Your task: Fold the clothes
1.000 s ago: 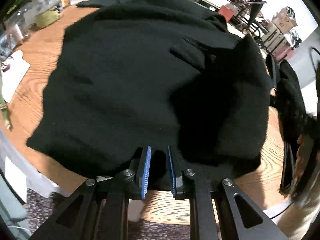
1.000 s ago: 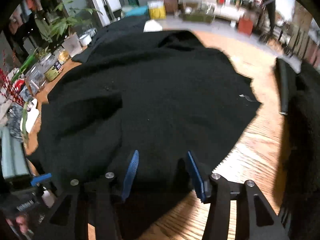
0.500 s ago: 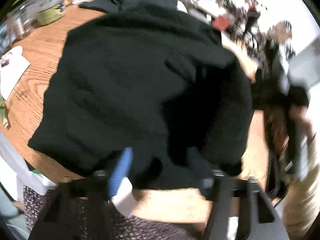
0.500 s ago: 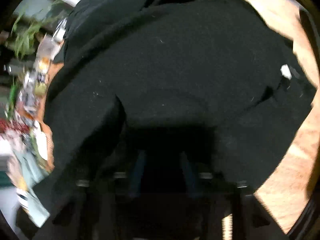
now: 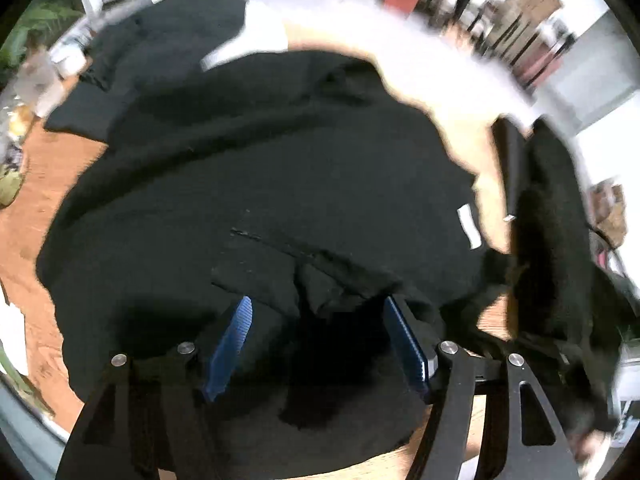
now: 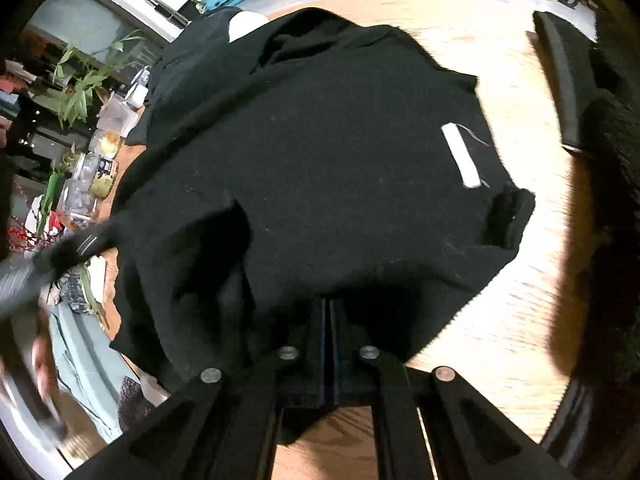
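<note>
Two grippers work one black garment (image 6: 320,168), spread across the wooden table (image 6: 516,280) toward its near edge. Your right gripper (image 6: 329,308) is pinched tight on the near hem; your left gripper (image 5: 318,320) stands wide — cloth folds lie directly beneath it, ungripped.

The matt, fuzzy black cloth garment (image 6: 320,152) lies on a smooth, grained wooden table (image 6: 520,280) with a light sheen.

Black tongs (image 5: 318,344) with blue ribbed pads (image 5: 230,346) and silver screws (image 6: 211,375).
</note>
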Demonstrator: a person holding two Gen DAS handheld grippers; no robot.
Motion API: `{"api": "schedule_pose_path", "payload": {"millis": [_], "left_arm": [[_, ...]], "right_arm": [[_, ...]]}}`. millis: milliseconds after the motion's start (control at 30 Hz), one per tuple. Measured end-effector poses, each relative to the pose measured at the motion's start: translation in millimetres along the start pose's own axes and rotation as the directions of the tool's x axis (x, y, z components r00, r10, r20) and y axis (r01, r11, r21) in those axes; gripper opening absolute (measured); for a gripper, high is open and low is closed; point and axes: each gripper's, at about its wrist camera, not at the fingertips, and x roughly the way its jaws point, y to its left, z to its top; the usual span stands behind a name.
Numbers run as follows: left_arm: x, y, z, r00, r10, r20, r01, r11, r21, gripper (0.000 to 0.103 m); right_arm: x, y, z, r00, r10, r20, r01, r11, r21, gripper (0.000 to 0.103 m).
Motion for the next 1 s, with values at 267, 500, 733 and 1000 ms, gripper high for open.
{"api": "schedule_pose_path", "payload": {"millis": [267, 500, 733, 1000], "left_arm": [[45.6, -9.0, 38.0, 0.981, -0.125, -0.145, 0.103, 0.983, -0.151, 0.070], [72.6, -28.5, 30.2, 0.965, 0.146, -0.218, -0.137, 0.989, 0.054, 0.053], [34.6, 17.8, 7.4, 0.990, 0.103, -0.098, -0.096, 0.992, 0.081, 0.003], [-43.5, 146.9, -88.4, 0.991, 0.083, 0.104, -0.077, 0.995, -0.064, 0.000]], "right_arm": [[-4.7, 5.8, -29.0, 1.000, -0.002, -0.029, -0.001, 0.995, -0.097, 0.003], [2.1, 7.2, -53.8, 0.996, 0.047, -0.077, -0.056, 0.990, -0.130, 0.002], [-6.7, -11.9, -54.5, 0.999, 0.041, -0.023, -0.043, 0.995, -0.094, 0.002], [-24.3, -22.7, -42.1, 0.996, 0.080, 0.043, -0.079, 0.997, -0.027, 0.031]]}}
